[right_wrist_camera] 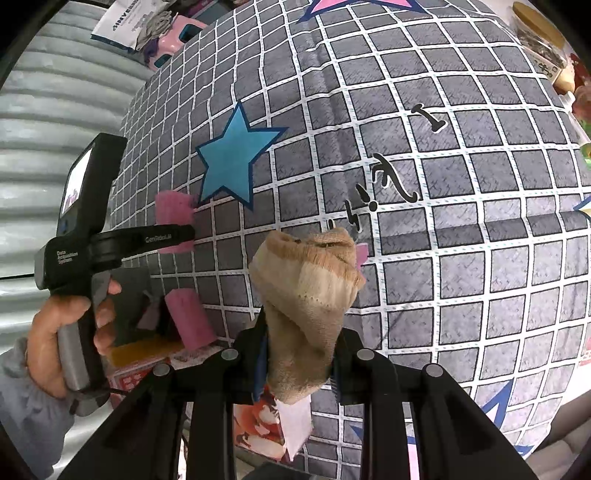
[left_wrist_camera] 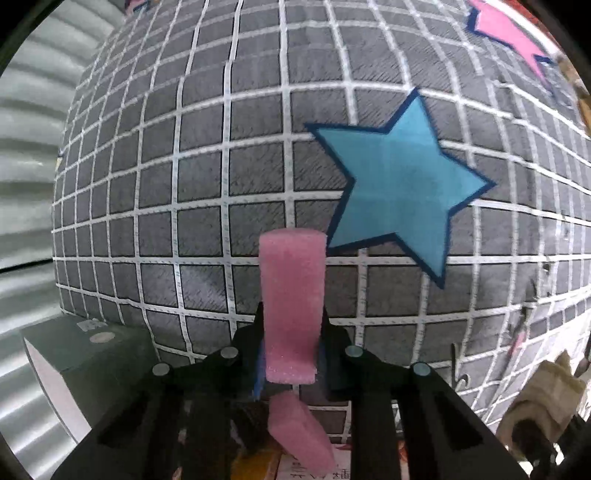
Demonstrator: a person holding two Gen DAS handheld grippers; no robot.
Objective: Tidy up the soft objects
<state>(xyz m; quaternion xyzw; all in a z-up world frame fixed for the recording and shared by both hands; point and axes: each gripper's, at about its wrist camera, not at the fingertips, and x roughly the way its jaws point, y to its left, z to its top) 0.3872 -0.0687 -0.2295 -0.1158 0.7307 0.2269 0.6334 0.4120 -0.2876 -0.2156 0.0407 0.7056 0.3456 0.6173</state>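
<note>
A pink foam block (left_wrist_camera: 291, 295) stands upright between the fingers of my left gripper (left_wrist_camera: 291, 332), which is shut on it, just above a grey checked sheet (left_wrist_camera: 184, 147) with a blue star (left_wrist_camera: 399, 188). A second pink foam piece (left_wrist_camera: 301, 432) lies below the jaws. My right gripper (right_wrist_camera: 301, 339) is shut on a bundled beige sock (right_wrist_camera: 310, 295) held over the same sheet. In the right wrist view a hand (right_wrist_camera: 55, 332) carries the left gripper (right_wrist_camera: 184, 227) with its pink block (right_wrist_camera: 173, 208); the other pink piece (right_wrist_camera: 190, 317) lies beneath it.
A corrugated metal wall (left_wrist_camera: 22, 147) runs along the left. A dark grey box (left_wrist_camera: 92, 354) sits by the sheet's near-left corner, with printed packets (right_wrist_camera: 258, 421) under the grippers. Bags and small items (right_wrist_camera: 147, 22) lie at the far left; clutter (right_wrist_camera: 546, 48) lines the right edge.
</note>
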